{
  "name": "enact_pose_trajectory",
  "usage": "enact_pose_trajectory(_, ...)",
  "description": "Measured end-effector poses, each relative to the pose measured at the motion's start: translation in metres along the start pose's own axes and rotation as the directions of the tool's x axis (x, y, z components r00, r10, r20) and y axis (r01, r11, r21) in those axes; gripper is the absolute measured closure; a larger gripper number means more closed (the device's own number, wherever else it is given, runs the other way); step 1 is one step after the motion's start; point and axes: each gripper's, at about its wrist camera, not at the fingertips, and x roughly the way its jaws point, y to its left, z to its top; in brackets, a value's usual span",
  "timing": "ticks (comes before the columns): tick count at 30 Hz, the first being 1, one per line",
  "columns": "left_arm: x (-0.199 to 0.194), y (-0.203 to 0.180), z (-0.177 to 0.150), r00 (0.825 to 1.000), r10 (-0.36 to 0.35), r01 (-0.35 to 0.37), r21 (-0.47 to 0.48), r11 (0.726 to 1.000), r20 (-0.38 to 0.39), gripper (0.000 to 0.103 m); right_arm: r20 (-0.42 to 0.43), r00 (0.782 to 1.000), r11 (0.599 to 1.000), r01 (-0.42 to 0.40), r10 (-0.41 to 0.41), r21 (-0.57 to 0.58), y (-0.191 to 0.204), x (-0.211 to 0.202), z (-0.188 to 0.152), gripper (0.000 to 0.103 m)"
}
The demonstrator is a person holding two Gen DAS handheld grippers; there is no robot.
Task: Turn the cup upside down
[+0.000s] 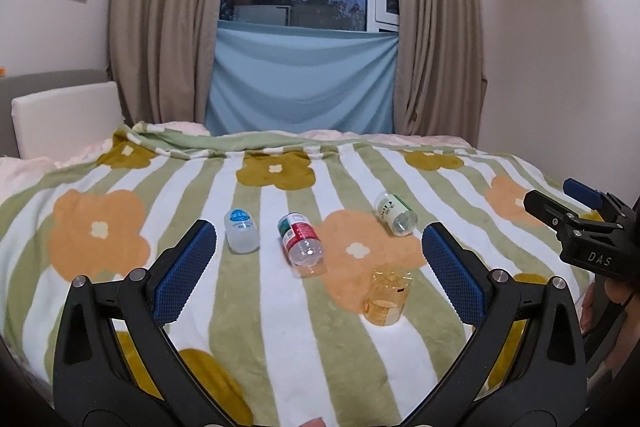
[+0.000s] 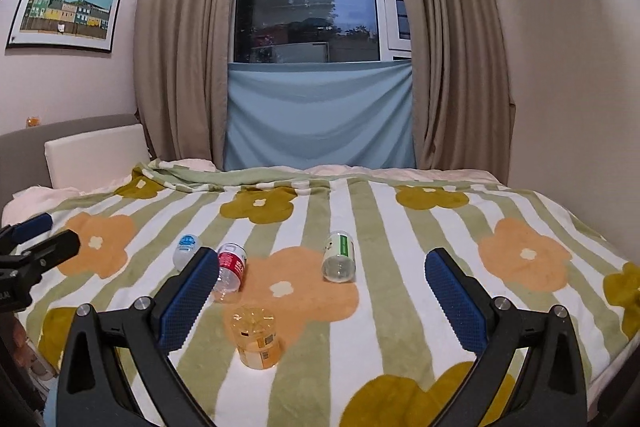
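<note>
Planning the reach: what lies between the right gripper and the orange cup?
Only bare blanket; the right wrist view shows the orange cup just ahead of the open right gripper.

Amber cup (image 2: 257, 338) — inverted; blanket-borne

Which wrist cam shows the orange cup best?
Right wrist. The orange cup stands near centre frame between the open right gripper fingers, base pattern on top and label readable. The left wrist view also shows it whole, but off to the right near the left gripper finger, blending into the blanket's orange flower.
</note>
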Motion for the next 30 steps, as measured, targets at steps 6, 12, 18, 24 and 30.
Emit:
enact_pose_trajectory(6,-0.0031,-0.0031,0.0004,1.000,-0.001,0.001,0.001,1.000,0.021,0.000,-0.013,1.000,1.000,0.019,-0.019,-0.004,0.0028,-0.0012,0.0009,0.000)
enact_pose_trajectory(12,-0.0048,-0.0050,0.0006,1.000,-0.001,0.001,-0.002,1.000,0.027,0.000,-0.016,1.000,1.000,0.023,-0.023,-0.002,0.0015,-0.0028,-0.0002,0.000)
enact_pose_trajectory(18,-0.0045,-0.0051,0.0015,1.000,-0.003,0.003,-0.002,1.000,0.026,0.000,-0.019,1.000,1.000,0.023,-0.023,0.006,-0.0019,-0.0038,-0.0004,0.000)
enact_pose_trajectory(24,-0.0050,-0.0058,0.0017,1.000,-0.002,0.002,-0.003,1.000,0.029,0.000,-0.017,0.999,0.999,0.030,-0.030,0.012,-0.0041,-0.0043,-0.0007,0.000)
enact_pose_trajectory(30,-0.0048,-0.0063,0.0027,1.000,-0.004,0.004,-0.003,1.000,0.029,0.000,-0.018,0.999,1.000,0.029,-0.029,0.011,-0.0047,-0.0042,-0.0008,0.000)
